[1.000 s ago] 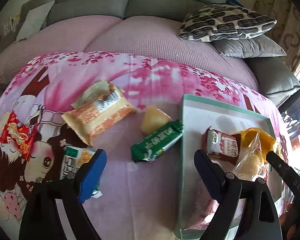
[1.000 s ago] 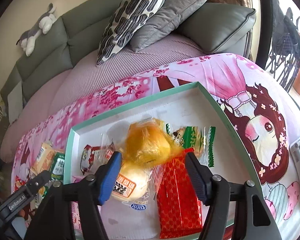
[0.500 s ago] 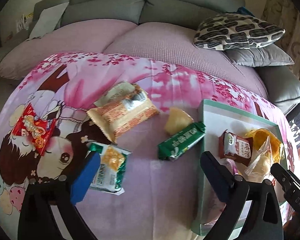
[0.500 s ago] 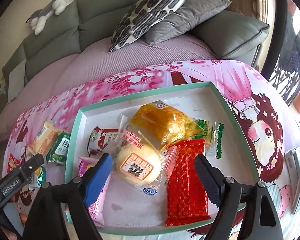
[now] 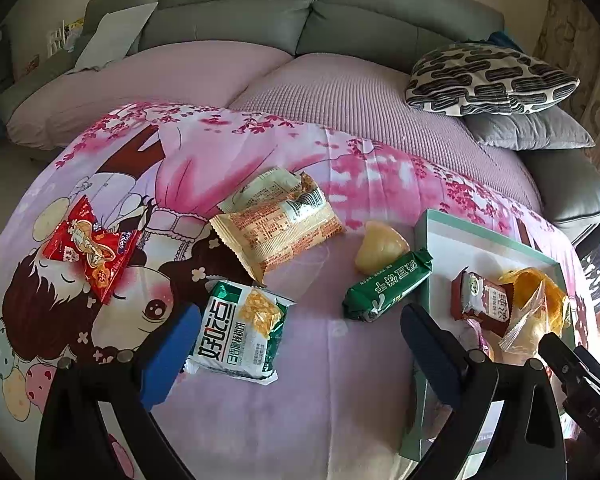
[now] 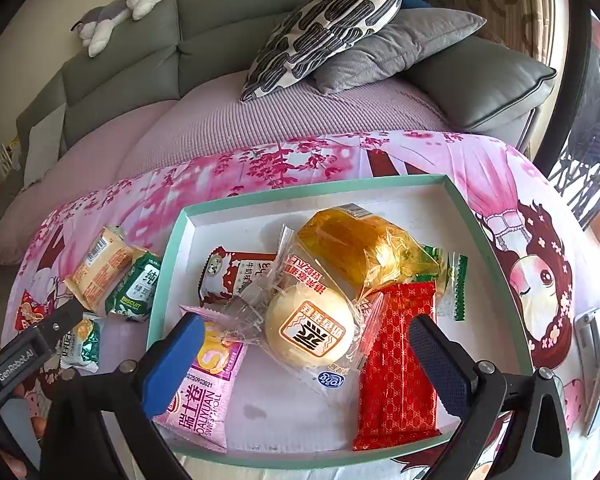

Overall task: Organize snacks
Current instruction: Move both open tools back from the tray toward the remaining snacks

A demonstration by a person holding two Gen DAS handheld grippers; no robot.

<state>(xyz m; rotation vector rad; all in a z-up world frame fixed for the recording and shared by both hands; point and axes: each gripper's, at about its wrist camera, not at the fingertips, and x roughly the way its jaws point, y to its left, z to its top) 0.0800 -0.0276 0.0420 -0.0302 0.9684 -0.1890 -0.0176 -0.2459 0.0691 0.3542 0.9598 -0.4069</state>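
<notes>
My left gripper [image 5: 300,356] is open and empty above the pink cartoon cloth. Below it lie a green-white cracker packet [image 5: 240,334], a green biscuit bar [image 5: 388,286], a pale yellow bun [image 5: 380,250], an orange packet [image 5: 278,236] and a red packet [image 5: 90,252]. The mint-rimmed white tray [image 6: 312,190] holds several snacks: a round bun [image 6: 310,330], an orange bag [image 6: 364,248], a red bar [image 6: 398,368], a pink roll pack [image 6: 202,396] and a brown-red packet [image 6: 236,274]. My right gripper [image 6: 304,364] is open and empty above the tray.
A grey sofa [image 5: 340,20] with a patterned cushion [image 5: 492,80] and a grey cushion [image 5: 532,132] stands behind the cloth. A plush toy [image 6: 120,2] lies on the sofa back. The tray also shows in the left wrist view [image 5: 428,224], at the right.
Both grippers have pulled back and up, so more of the cloth and the tray shows. The right gripper has left the snacks it hung over. No snack has moved.
</notes>
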